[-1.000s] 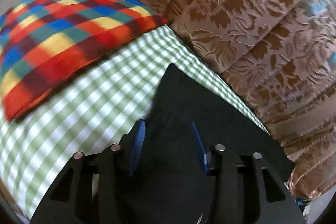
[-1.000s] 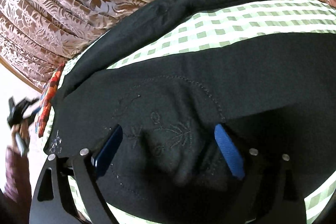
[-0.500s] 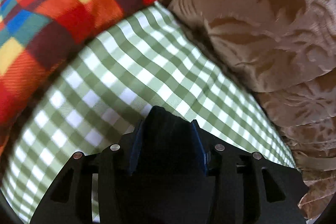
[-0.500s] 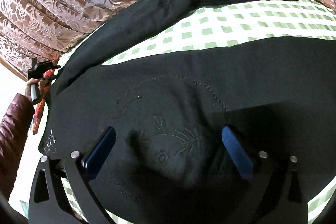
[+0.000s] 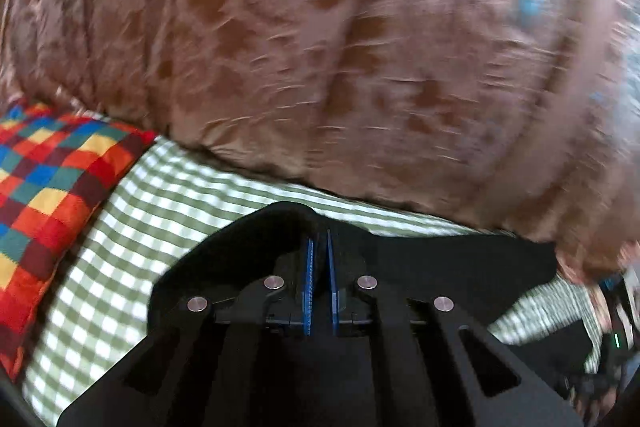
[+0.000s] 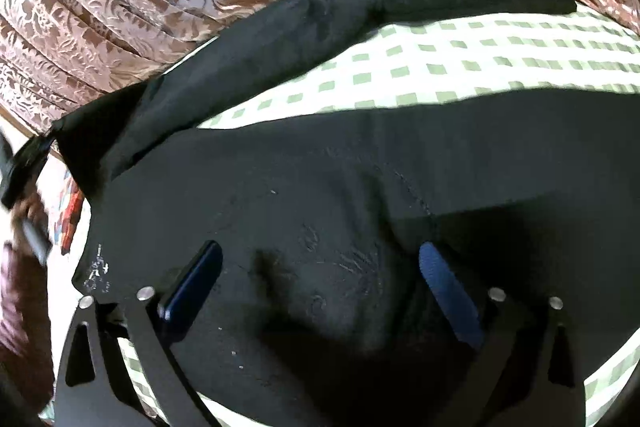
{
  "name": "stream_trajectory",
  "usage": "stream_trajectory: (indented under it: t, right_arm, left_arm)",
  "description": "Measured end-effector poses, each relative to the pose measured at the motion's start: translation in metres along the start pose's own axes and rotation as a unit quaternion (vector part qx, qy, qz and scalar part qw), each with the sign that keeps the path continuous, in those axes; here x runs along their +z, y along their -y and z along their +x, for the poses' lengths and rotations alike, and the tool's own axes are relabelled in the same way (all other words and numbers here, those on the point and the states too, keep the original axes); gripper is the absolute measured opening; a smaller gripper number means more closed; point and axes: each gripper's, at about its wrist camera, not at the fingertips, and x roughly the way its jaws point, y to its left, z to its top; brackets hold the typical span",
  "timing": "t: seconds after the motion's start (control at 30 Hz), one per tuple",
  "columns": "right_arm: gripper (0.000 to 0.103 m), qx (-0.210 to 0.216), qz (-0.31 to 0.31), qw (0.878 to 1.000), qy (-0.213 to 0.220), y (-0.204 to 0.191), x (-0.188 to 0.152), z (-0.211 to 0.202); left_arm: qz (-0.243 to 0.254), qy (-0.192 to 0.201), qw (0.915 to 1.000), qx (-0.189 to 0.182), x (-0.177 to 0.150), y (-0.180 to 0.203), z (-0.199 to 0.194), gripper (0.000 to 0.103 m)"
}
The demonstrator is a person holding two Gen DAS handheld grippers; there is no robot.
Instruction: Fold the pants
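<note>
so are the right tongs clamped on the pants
No, the right tongs stand wide apart over the black pants, their pads clear of the cloth.

We see the pants (image 6: 320,167) spread on the bed (image 6: 480,67) under the right tongs (image 6: 320,267); a pillow (image 5: 52,195) lies left of the left tongs (image 5: 319,267), curtains (image 5: 320,47) beyond both.

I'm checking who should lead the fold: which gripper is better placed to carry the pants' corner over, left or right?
Left. The left gripper is already pinched shut on a corner of the black pants. The right gripper hangs over the pants' middle gripping nothing, its jaws closing.
</note>
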Motion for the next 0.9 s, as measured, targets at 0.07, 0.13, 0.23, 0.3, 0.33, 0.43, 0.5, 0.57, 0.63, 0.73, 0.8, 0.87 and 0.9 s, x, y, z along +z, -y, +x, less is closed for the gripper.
stream_trajectory:
  t: [0.07, 0.13, 0.23, 0.3, 0.33, 0.43, 0.5, 0.57, 0.63, 0.73, 0.8, 0.87, 0.9]
  right_arm:
    - [0.089, 0.005, -0.007, 1.0, 0.005, -0.005, 0.004, -0.004]
    - [0.085, 0.019, -0.015, 1.0, 0.009, -0.012, 0.01, -0.006]
    - [0.076, 0.054, -0.023, 0.998, 0.004, -0.028, 0.03, -0.003]
    - [0.068, 0.077, -0.019, 0.997, -0.003, -0.041, 0.047, 0.004]
    - [0.067, 0.093, -0.017, 0.996, -0.007, -0.049, 0.059, 0.008]
    - [0.063, 0.127, -0.007, 0.992, -0.012, -0.067, 0.088, 0.017]
    - [0.063, 0.15, 0.01, 0.988, -0.013, -0.077, 0.112, 0.026]
    - [0.063, 0.169, 0.028, 0.985, -0.016, -0.086, 0.134, 0.036]
    - [0.063, 0.168, 0.051, 0.984, -0.013, -0.092, 0.157, 0.048]
    - [0.065, 0.159, 0.093, 0.983, -0.02, -0.092, 0.187, 0.071]
    - [0.065, 0.139, 0.116, 0.983, -0.025, -0.087, 0.201, 0.088]
    - [0.061, 0.118, 0.133, 0.984, -0.028, -0.081, 0.212, 0.102]
    - [0.051, 0.105, 0.14, 0.984, -0.027, -0.077, 0.219, 0.109]
  left_arm:
    - [0.019, 0.008, 0.9995, -0.024, -0.016, 0.016, -0.029, 0.005]
    - [0.029, 0.01, 0.9986, -0.044, -0.035, 0.027, -0.052, 0.005]
    - [0.026, 0.013, 0.9968, -0.074, -0.061, 0.037, -0.081, 0.005]
    - [0.02, 0.012, 0.996, -0.087, -0.076, 0.04, -0.095, 0.005]
    - [0.015, 0.011, 0.9955, -0.093, -0.084, 0.041, -0.103, 0.005]
    - [-0.001, 0.009, 0.9943, -0.106, -0.104, 0.039, -0.12, 0.005]
    - [-0.004, 0.007, 0.994, -0.109, -0.112, 0.038, -0.127, 0.005]
    - [-0.005, 0.007, 0.9936, -0.113, -0.117, 0.037, -0.133, 0.005]
    - [-0.003, 0.007, 0.9933, -0.116, -0.122, 0.036, -0.138, 0.005]
    - [-0.001, 0.005, 0.993, -0.118, -0.125, 0.034, -0.142, 0.005]
    - [0.002, 0.003, 0.9931, -0.117, -0.125, 0.032, -0.143, 0.005]
    - [0.005, -0.001, 0.9933, -0.116, -0.124, 0.029, -0.143, 0.005]
    - [0.006, -0.003, 0.9935, -0.113, -0.123, 0.028, -0.143, 0.005]
